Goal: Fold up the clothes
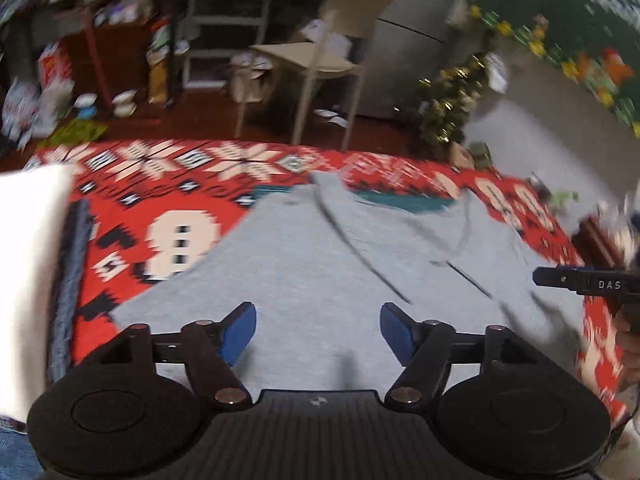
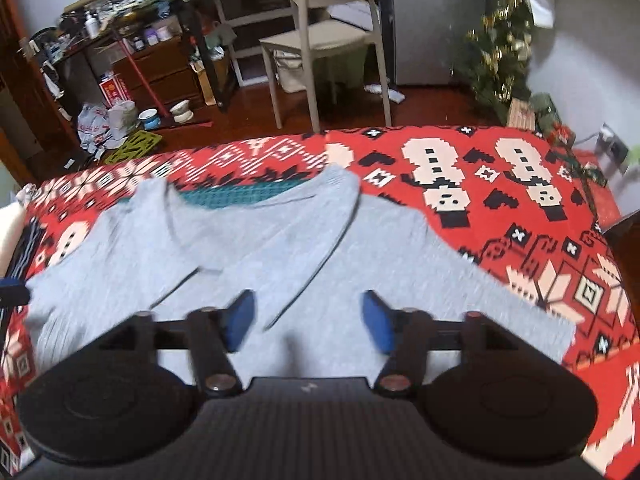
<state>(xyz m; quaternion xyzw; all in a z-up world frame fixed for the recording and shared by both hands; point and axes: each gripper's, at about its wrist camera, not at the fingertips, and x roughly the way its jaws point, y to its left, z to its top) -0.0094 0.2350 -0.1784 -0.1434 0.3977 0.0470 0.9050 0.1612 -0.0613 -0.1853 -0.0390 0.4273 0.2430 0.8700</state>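
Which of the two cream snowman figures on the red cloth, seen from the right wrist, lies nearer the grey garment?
The left snowman, closer to the grey garment; the right snowman sits farther off.

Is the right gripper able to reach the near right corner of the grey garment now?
Probably yes. The right gripper is open and empty above the grey garment, and nothing lies between it and that corner on the red blanket.

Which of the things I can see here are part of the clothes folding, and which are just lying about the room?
Part of the job:
grey garment, spread flat
red patterned cloth beneath it
left gripper and right gripper, both open, holding nothing

Just lying about:
beige chair
small decorated tree
bowls on the floor
cluttered desk
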